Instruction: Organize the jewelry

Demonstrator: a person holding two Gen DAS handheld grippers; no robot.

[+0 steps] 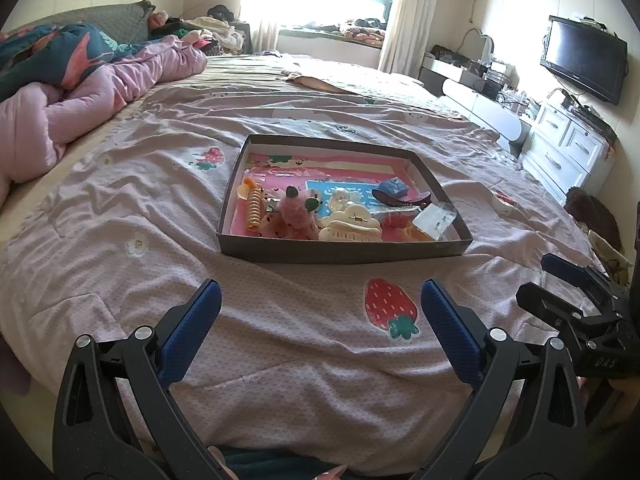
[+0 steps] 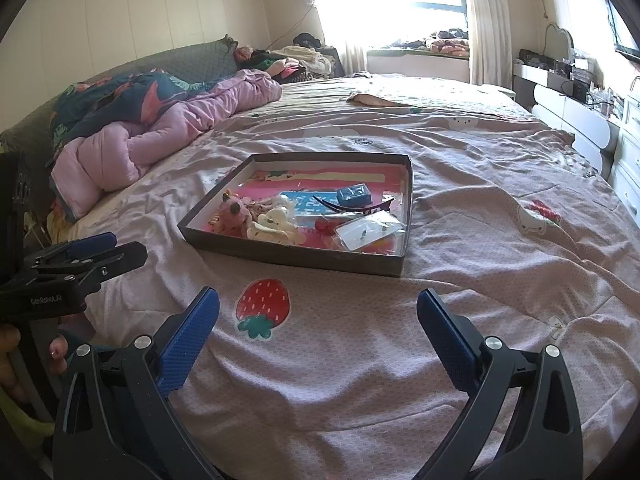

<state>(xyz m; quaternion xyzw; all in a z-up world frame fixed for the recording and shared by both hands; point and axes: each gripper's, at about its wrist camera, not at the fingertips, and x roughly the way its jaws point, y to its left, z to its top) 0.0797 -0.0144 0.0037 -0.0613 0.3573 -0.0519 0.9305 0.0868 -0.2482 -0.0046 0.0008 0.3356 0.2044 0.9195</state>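
On the pink bed cover with strawberry prints [image 1: 280, 340] stands a shallow dark cardboard box tray [image 1: 344, 250], and all the jewelry and hair pieces I can see lie inside it, gathered along its near wall. From the tray's left to its right there are an orange spiral hair clip [image 1: 254, 208], a fluffy pink plush hair piece [image 1: 294, 212], a cream plastic claw clip [image 1: 352, 226], a dark curved barrette [image 1: 400, 198] with a small blue box [image 1: 394, 187] just behind it, and a clear plastic packet of small earrings [image 2: 368, 230] in the near right corner. The left gripper [image 1: 320, 320] hangs over the cover in front of the tray with its blue pads spread wide and nothing between them; the right gripper [image 2: 318, 322] is the same, wide apart and empty. Such a scene fits both pieces waiting to be sorted and pieces already put in, so I cannot judge the stage. If one piece must be taken, it seems wise to come from above over the low wall and to close across the narrow side of the piece, because the things touch each other and a neighbour may be dragged. The spiral clip has its long axis from the near wall toward the far wall; the claw clip lies along the near wall, its teeth apparently toward that wall; the barrette runs along the same direction, left to right.
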